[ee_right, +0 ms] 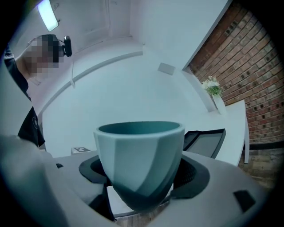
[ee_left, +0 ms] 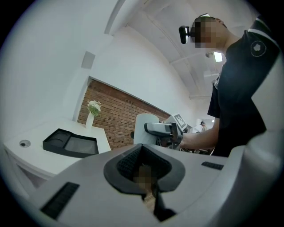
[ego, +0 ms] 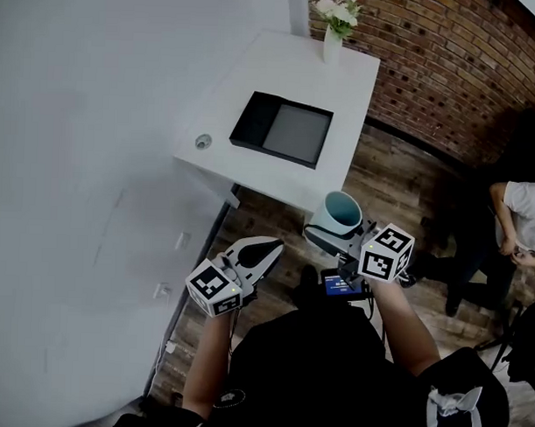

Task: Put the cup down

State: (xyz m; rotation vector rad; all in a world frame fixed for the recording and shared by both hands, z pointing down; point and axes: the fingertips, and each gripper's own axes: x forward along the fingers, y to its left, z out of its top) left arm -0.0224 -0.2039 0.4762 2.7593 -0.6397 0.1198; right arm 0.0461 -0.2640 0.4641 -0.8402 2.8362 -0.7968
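Observation:
A pale teal cup (ego: 338, 213) with a dark inside is held upright in my right gripper (ego: 324, 236), above the wooden floor just in front of the white table (ego: 360, 80). Close up in the right gripper view, the cup (ee_right: 140, 162) fills the space between the jaws, which are shut on its lower body. My left gripper (ego: 259, 252) hangs to the left, jaws closed together with nothing in them. From the left gripper view the cup (ee_left: 144, 128) shows beyond the shut jaws (ee_left: 144, 170).
On the white table lie a black tray (ego: 282, 128), a white vase of flowers (ego: 333, 35) at the far corner and a small round fitting (ego: 202, 141). A brick wall (ego: 448, 66) runs behind. Another person (ego: 512, 226) stands at the right.

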